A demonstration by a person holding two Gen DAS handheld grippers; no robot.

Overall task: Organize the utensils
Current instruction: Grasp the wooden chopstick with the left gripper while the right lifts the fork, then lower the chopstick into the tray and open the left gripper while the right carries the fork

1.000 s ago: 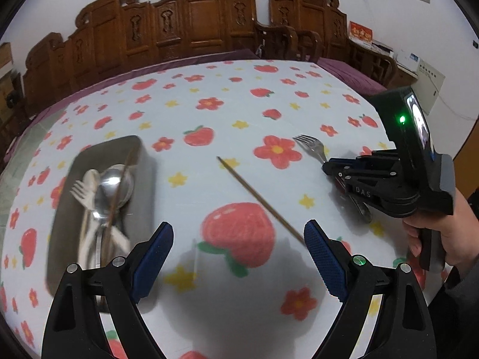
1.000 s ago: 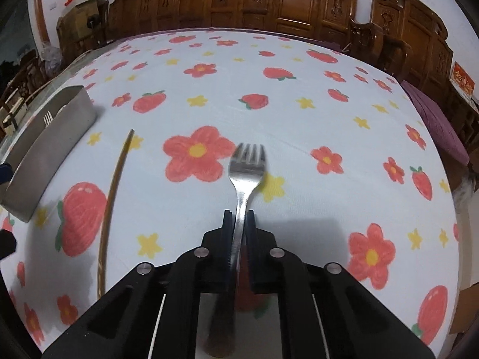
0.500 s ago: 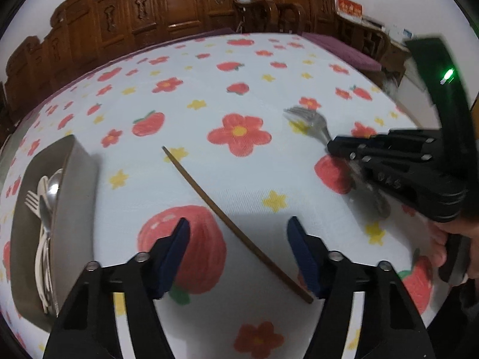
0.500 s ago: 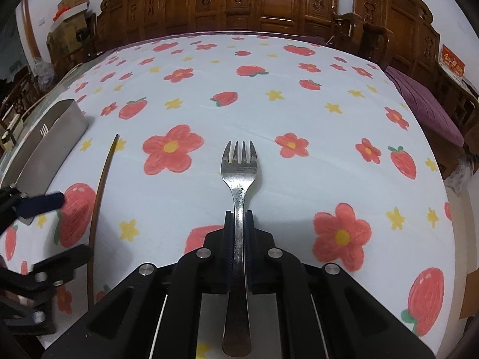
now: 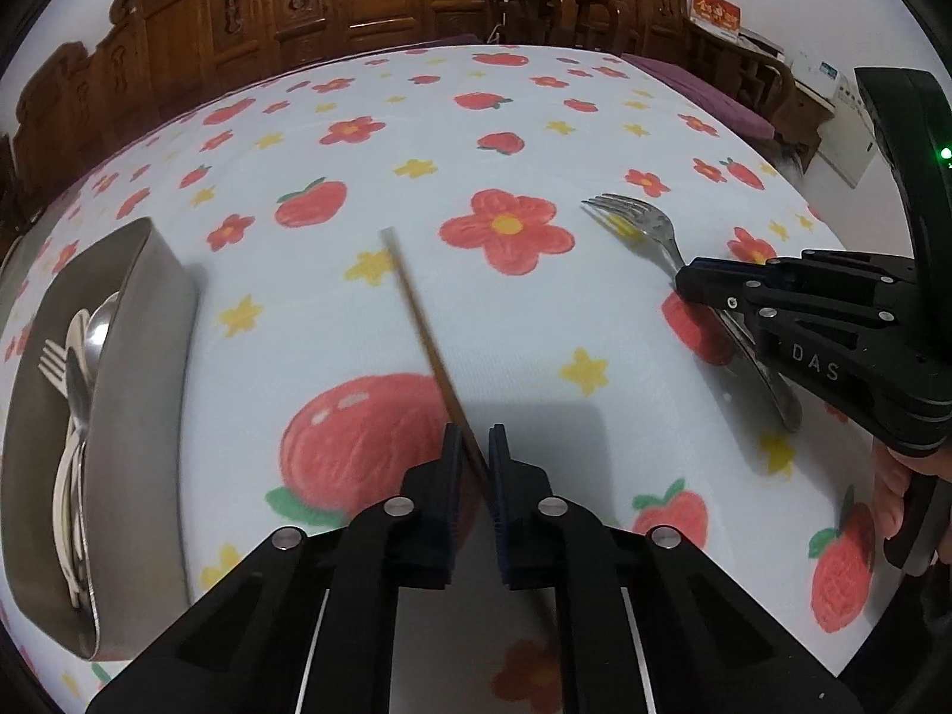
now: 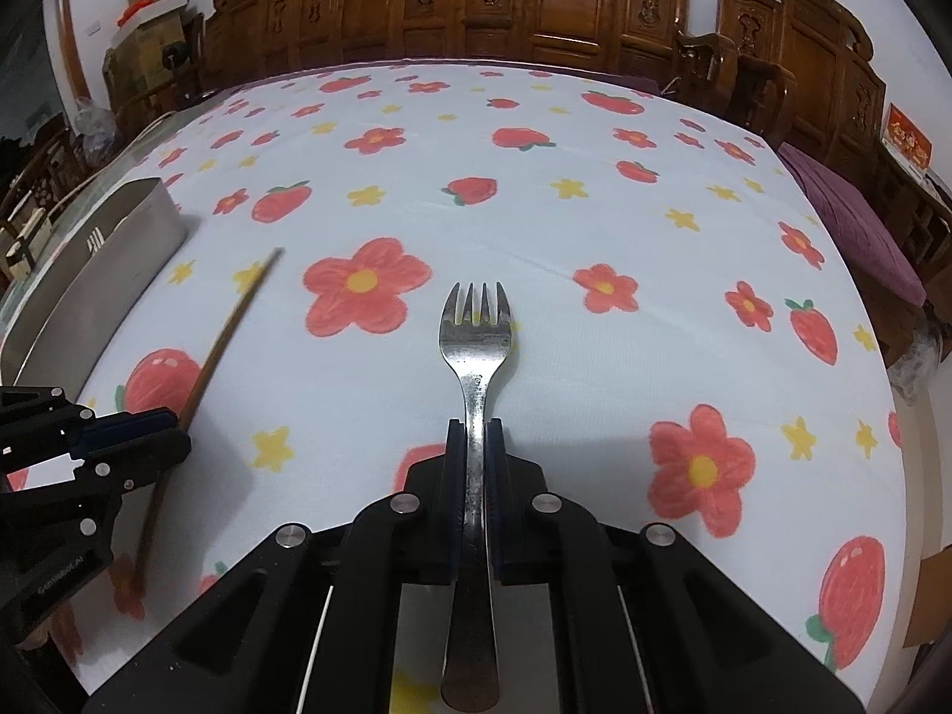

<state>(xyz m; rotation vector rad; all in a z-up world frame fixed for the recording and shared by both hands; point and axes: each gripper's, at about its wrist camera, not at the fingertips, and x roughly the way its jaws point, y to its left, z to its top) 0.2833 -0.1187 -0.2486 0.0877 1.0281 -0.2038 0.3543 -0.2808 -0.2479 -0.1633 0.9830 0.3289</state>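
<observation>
My left gripper (image 5: 473, 437) is shut on a thin brown chopstick (image 5: 419, 321) that points away over the tablecloth; it also shows in the right wrist view (image 6: 229, 333). My right gripper (image 6: 475, 428) is shut on the handle of a metal fork (image 6: 476, 327), tines forward, held just above the cloth. The fork (image 5: 639, 226) and right gripper (image 5: 684, 284) also show at the right of the left wrist view. The left gripper (image 6: 178, 429) shows at the left edge of the right wrist view.
A steel tray (image 5: 143, 321) at the left holds several spoons and forks (image 5: 71, 369); it also shows in the right wrist view (image 6: 119, 250). A flower-and-strawberry tablecloth (image 6: 595, 208) covers the table. Carved wooden chairs (image 6: 535, 6) line the far edge.
My left gripper moved right from the tray to the chopstick and closed on it. My right gripper stays shut on the fork and has shifted slightly.
</observation>
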